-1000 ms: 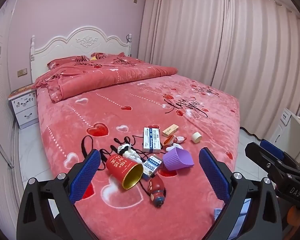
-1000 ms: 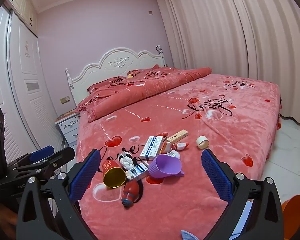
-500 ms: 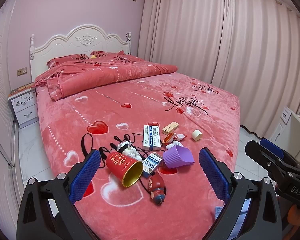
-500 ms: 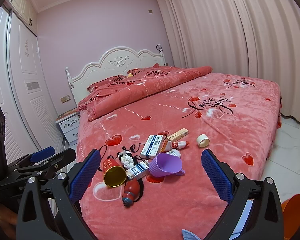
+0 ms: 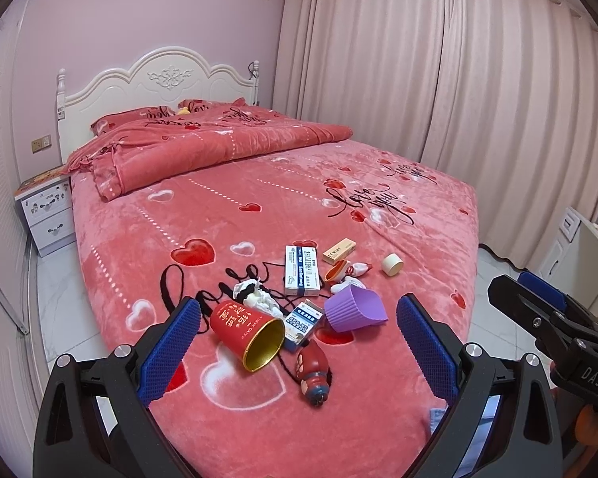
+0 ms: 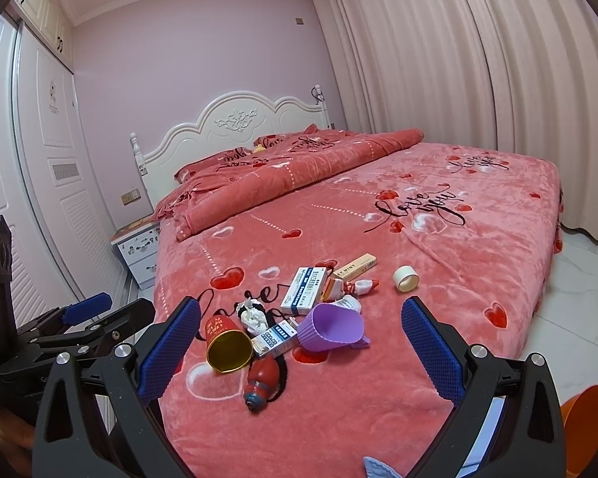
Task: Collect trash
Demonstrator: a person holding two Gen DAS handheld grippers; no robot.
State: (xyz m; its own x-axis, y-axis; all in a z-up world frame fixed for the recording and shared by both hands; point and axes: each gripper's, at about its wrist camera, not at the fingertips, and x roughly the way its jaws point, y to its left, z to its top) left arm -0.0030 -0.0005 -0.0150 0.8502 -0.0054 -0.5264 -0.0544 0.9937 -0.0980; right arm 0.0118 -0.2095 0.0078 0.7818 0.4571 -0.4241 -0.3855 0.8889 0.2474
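Trash lies in a pile near the foot of the red bed [image 5: 227, 215]. A red paper cup [image 5: 247, 328] lies on its side, gold inside showing; it also shows in the right wrist view [image 6: 224, 343]. Beside it are crumpled tissue [image 5: 259, 298], small boxes [image 5: 301, 269], a purple ridged cup [image 5: 353, 308] [image 6: 331, 328], a red toy bottle [image 5: 313, 368] and a tape roll [image 5: 392, 264]. My left gripper [image 5: 299, 354] is open and empty, short of the pile. My right gripper [image 6: 299, 354] is open and empty, also short of it.
A folded quilt [image 5: 203, 151] and pillows lie at the headboard end. A white nightstand [image 5: 48, 211] stands left of the bed, wardrobe doors [image 6: 40, 159] beyond. Curtains [image 5: 478, 99] hang at the right. An orange bin [image 6: 588, 414] sits at the lower right.
Both grippers have drifted slightly; the pile sits a little lower and nearer in both views. Both stay open.
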